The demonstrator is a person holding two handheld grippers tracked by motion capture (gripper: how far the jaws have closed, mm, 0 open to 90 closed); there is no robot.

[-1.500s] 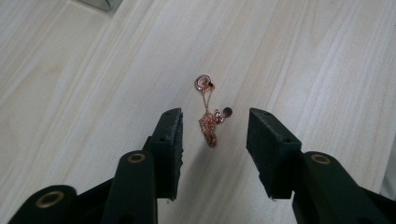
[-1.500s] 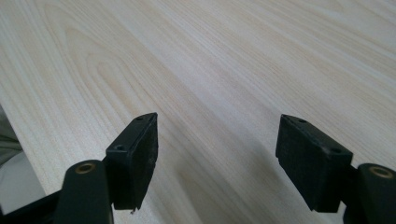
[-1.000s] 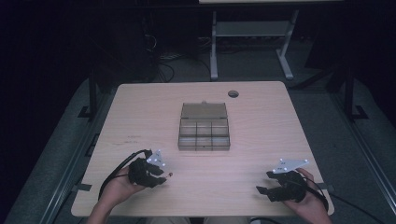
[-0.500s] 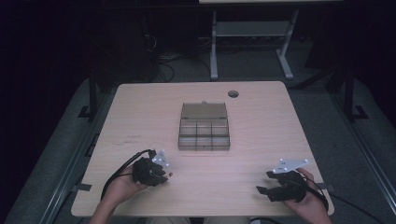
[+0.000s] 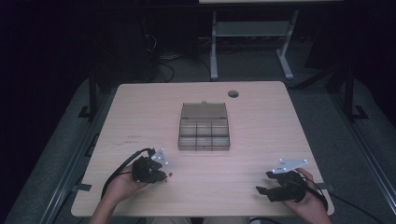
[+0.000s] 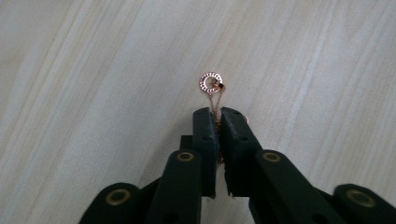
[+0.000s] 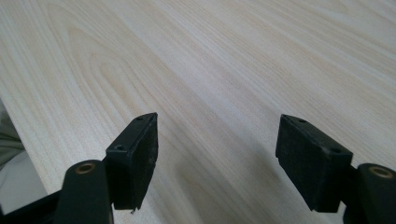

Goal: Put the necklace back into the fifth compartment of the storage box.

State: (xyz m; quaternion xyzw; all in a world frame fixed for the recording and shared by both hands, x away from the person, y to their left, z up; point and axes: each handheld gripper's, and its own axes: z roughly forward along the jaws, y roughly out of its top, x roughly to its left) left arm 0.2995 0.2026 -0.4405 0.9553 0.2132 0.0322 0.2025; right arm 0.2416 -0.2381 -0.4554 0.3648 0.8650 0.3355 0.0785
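Pinching the thin chain (image 6: pixel 215 105) with your left tool (image 6: pixel 218 114) just closed onto it, lift slow so the ring pendant (image 6: pixel 210 83) clears the desk (image 5: pixel 261 116), toward the compartment box (image 5: pixel 204 127); right tool (image 7: pixel 217 135) gapes empty.

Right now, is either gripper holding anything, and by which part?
The left gripper pinches a thin rose-gold chain just behind its ring pendant, which lies on the table. The right gripper is open, holding nothing.
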